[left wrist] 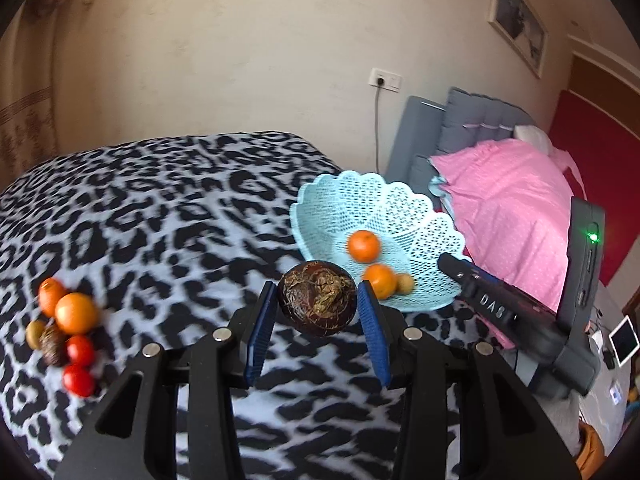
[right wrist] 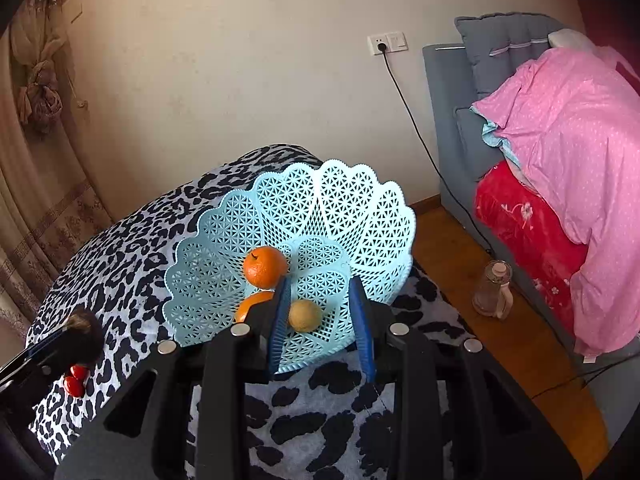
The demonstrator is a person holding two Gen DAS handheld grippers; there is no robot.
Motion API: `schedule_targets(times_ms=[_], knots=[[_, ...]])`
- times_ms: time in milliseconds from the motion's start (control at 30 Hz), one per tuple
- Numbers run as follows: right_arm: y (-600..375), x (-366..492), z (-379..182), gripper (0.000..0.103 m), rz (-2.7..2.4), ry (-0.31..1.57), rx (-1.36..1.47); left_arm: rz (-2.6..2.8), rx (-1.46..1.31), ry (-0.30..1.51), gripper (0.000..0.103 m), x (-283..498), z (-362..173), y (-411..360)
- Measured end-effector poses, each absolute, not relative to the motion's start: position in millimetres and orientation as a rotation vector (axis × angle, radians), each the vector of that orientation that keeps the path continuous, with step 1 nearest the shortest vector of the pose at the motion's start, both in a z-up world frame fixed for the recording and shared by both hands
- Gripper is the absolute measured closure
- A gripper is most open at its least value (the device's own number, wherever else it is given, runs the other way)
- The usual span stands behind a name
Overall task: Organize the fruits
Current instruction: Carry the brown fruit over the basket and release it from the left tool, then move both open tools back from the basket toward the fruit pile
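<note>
One dark fruit (left wrist: 317, 298) clamped in left hand-held gripper (left wrist: 318, 312).

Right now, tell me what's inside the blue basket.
Inside the light blue basket lie two oranges, one in full view, the other partly covered by the right gripper's fingers, and a small yellowish fruit. Anything beneath them is hidden.

ok so the basket (left wrist: 404, 216) sits on the blanket (left wrist: 160, 200) off to my right with three fruits in it, the loose pile of fruit (left wrist: 66, 328) lies far left, couch (left wrist: 460, 128) behind the basket
</note>
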State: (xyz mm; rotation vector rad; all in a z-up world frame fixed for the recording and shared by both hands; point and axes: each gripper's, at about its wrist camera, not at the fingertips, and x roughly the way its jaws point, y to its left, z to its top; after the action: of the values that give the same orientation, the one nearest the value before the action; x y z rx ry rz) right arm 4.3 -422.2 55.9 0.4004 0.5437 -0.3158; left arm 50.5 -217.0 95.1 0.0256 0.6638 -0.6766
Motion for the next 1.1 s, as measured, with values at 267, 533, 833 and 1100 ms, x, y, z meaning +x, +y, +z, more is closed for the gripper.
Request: schedule_targets(times_ms=[267,533,833,1100], knots=[[-423.6,4.6,53.0,0.072,-0.323,0.545,0.411,-0.732,0.061,0.692,0.061,66.9,87.7,-261.2],[-422.9,5.0,50.4,0.067,-0.323,0.544,0.402,-0.729,0.005,0.675,0.034,77.9,90.3,-261.8],[-420.0,3.8,51.7,0.066,-0.328,0.531,0.389,-0.662,-0.032,0.661,0.017,80.1,90.6,-236.0],[-418.7,3.3,52.5,0.066,-0.32,0.522,0.382,-0.63,-0.032,0.653,0.01,73.8,90.9,-223.6]])
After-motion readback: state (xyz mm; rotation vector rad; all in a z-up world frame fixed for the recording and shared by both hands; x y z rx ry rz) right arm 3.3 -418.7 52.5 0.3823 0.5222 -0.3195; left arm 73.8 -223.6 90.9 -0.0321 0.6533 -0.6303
